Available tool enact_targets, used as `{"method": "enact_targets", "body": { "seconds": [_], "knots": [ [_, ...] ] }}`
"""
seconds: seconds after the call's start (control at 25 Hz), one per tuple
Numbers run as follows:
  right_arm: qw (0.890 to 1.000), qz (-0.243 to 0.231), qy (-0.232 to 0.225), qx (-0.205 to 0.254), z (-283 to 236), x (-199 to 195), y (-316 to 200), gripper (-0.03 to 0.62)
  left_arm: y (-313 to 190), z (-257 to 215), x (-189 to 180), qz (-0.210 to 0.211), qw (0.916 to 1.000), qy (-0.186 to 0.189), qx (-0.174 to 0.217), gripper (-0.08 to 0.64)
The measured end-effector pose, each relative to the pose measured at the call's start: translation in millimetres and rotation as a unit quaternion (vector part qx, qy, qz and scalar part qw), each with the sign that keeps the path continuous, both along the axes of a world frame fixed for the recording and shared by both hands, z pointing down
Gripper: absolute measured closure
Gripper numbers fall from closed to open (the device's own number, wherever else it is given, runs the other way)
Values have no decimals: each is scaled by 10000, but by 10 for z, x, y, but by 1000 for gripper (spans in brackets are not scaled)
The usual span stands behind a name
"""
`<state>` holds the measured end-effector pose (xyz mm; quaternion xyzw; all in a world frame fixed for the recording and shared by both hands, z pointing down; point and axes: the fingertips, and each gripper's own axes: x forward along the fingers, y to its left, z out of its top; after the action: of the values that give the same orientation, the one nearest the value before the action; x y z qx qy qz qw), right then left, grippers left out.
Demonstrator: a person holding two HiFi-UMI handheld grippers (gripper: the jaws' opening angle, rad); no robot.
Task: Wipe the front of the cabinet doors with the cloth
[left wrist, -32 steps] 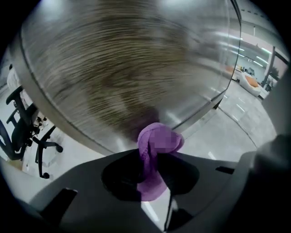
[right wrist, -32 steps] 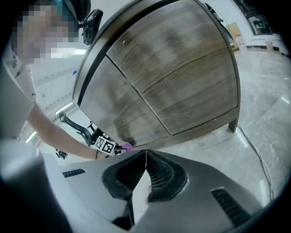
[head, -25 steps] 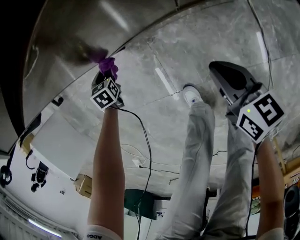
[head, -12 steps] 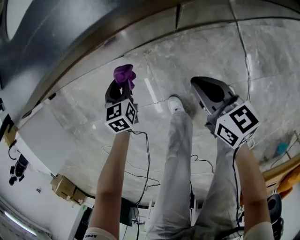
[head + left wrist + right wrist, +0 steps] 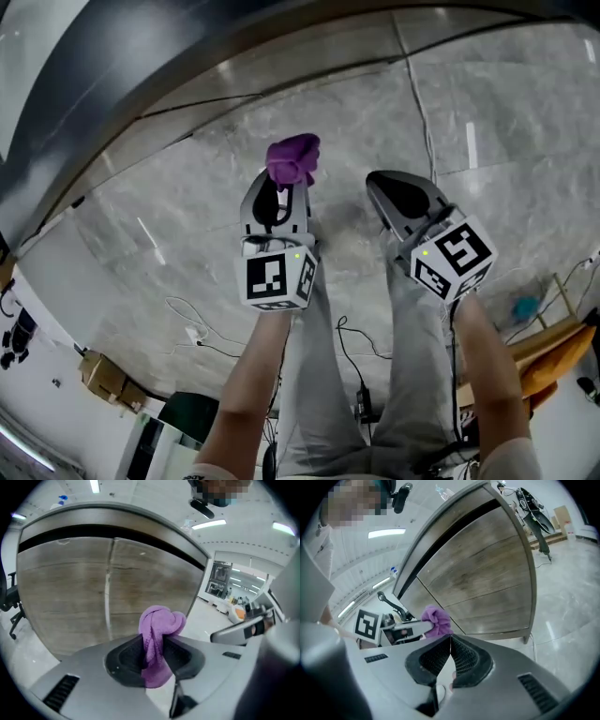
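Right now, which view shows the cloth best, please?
The left gripper view: the cloth sits large, pinched in the left tool. Head view shows a small bunch; right gripper view, a glimpse.

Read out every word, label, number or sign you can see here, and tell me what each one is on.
No words or numbers can be read in any view.
The cube on the left gripper and the one on the right gripper: black-and-white square markers only, patterns and not text.
The purple cloth and the cabinet doors: no print shows.

Cloth (image 5: 160, 632) sits in left hand-held gripper (image 5: 156, 642) before cabinet (image 5: 70, 597).
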<state>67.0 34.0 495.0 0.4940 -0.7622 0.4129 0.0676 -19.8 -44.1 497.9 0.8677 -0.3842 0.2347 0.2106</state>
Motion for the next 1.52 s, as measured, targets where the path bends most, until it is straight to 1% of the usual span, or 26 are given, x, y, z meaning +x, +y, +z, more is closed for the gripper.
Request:
{"method": "enact_targets", "body": {
  "seconds": [0.08,0.16,0.2,0.28,0.4,0.48,0.6,0.72,0.88,1.0,1.12,1.32,1.52],
  "knots": [
    [9999,-57,150,-58,-21,444,161,565,60,-220,624,108,9994,305,144,454],
    [9997,40,237,-81,-62,882,300,565,70,-449,1187,172,9976,590,325,454],
    [9996,120,258,-85,-87,1078,362,565,62,-559,1422,168,9966,697,412,454],
    [9992,259,280,-79,-139,1393,451,565,13,-764,1781,75,9948,849,557,454],
    [9989,377,277,-14,-215,1703,483,565,-99,-1033,2135,-130,9920,1007,750,454],
    [9987,436,253,17,-244,1837,485,565,-135,-1171,2333,-188,9900,1095,870,455],
    [9989,433,164,54,-269,1912,469,565,-136,-1304,2585,-156,9874,1207,1011,454],
    [9993,342,138,111,-292,1916,405,565,-152,-1378,2761,-84,9860,1282,1064,454],
    [9994,320,106,123,-266,1879,348,565,-213,-1390,2779,-17,9854,1265,1137,454],
    [9994,316,103,86,-200,1796,318,565,-260,-1382,2694,0,9847,1280,1184,454],
    [9995,273,121,49,-184,1659,302,565,-291,-1369,2552,-64,9849,1319,1123,454],
    [9996,222,153,36,-237,1383,224,565,-404,-1369,2163,-116,9857,1217,1160,454],
    [9997,157,188,70,-285,1053,82,565,-555,-1364,1592,-292,9840,1143,1337,454]
  ]
}}
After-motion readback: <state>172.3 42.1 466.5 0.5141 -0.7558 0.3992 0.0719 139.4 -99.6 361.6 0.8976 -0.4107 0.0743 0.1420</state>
